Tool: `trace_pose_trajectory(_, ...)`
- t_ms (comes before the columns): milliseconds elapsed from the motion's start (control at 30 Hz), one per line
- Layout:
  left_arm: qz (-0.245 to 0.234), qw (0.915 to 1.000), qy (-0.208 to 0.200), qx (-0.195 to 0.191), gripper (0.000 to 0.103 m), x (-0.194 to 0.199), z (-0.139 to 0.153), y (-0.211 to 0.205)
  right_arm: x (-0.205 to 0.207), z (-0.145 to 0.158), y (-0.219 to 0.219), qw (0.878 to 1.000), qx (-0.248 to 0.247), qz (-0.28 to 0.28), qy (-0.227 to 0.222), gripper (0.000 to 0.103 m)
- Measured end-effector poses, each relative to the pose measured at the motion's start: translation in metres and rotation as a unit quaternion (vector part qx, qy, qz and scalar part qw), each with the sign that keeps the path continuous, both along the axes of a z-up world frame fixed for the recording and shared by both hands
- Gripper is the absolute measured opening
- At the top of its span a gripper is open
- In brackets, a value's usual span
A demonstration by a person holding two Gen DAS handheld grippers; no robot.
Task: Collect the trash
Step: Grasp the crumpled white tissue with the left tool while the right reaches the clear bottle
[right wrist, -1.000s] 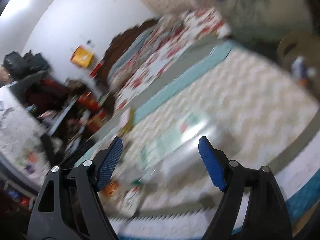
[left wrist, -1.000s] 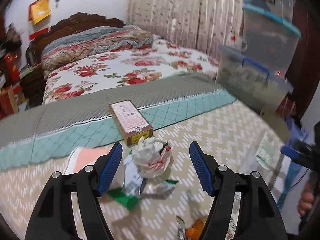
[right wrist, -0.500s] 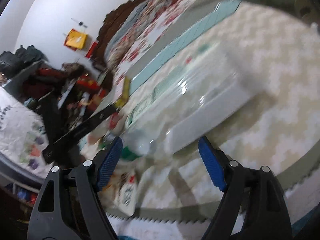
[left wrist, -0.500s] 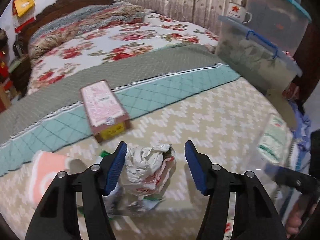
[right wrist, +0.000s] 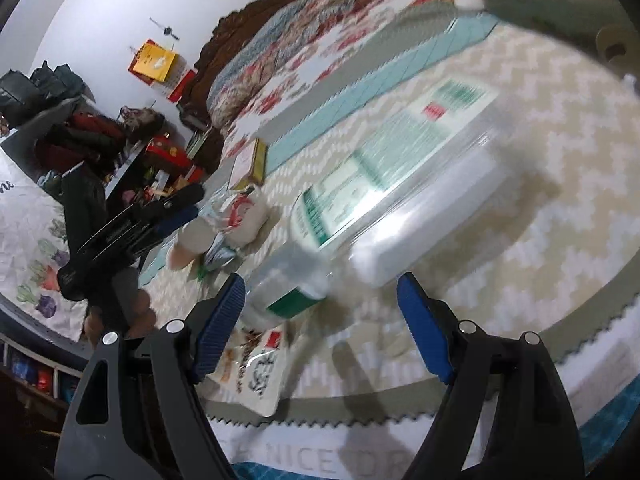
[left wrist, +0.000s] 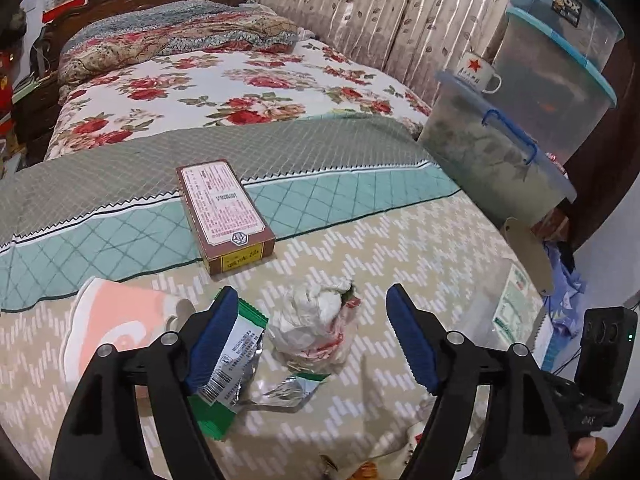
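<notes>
On the zigzag bedspread lies a crumpled white wad point(left wrist: 316, 328) with red print. My left gripper point(left wrist: 308, 336) straddles it, jaws opening, pads clear of it. A green and silver wrapper point(left wrist: 232, 360) rests against the left finger. A brown box point(left wrist: 226, 216) lies just beyond. My right gripper point(right wrist: 320, 312) stands open over a blurred clear bottle with a green label point(right wrist: 288, 284); its pads do not touch it. A printed snack packet point(right wrist: 256, 368) lies by its left finger. In the right wrist view, the left gripper point(right wrist: 188, 208) hovers at the wad point(right wrist: 240, 216).
A flat clear pack with a green label point(right wrist: 400, 184) lies behind the bottle. A pink and white cup point(left wrist: 116, 324) lies left of the wrapper. Stacked storage bins point(left wrist: 500, 160) with a star mug point(left wrist: 478, 72) stand at the bed's right. Cluttered shelves point(right wrist: 120, 152) flank the bed's left.
My left gripper moved forward and down onto the wad, narrowed, then widened again. The right gripper dipped toward the clear pack and bottle, which now fill its view.
</notes>
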State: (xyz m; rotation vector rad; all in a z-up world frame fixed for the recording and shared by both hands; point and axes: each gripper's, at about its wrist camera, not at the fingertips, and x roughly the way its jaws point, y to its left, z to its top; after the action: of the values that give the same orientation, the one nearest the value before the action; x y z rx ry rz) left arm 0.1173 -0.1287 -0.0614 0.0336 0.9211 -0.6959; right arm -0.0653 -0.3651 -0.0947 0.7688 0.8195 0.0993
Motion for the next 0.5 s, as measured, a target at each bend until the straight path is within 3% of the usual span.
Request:
trace_pose_trajectory(133,-0.013,0.9996,-0.009,0.023,0.073,-0.004,-0.008,-0.013,0.016,-0.010,0.010,0.999,0.032,0.006,0.020,0.079)
trace_pose_trajectory(267,-0.022,0.9985,-0.017,0.047,0.071,-0.010,-0.019,-0.024,0.027,-0.004,0.012,0.999,-0.019,-0.007,0.025,0.079)
trace_pose_trajectory(333,-0.024,0.9989,-0.009,0.039,0.066,-0.008,-0.021,-0.025,0.026,0.000,0.007,0.998,-0.046,-0.025,0.021,0.079)
trace_pose_trajectory(433,-0.040,0.9988,0.014,0.023,0.034,-0.006,-0.025,-0.028,0.017,0.005,-0.005,0.997,-0.062,-0.048,0.020,0.080)
trace_pose_trajectory(500,-0.045,0.9985,0.012,0.028,0.030,-0.007,-0.028,-0.033,0.010,0.008,-0.008,0.996,-0.068,-0.051,0.015,0.080)
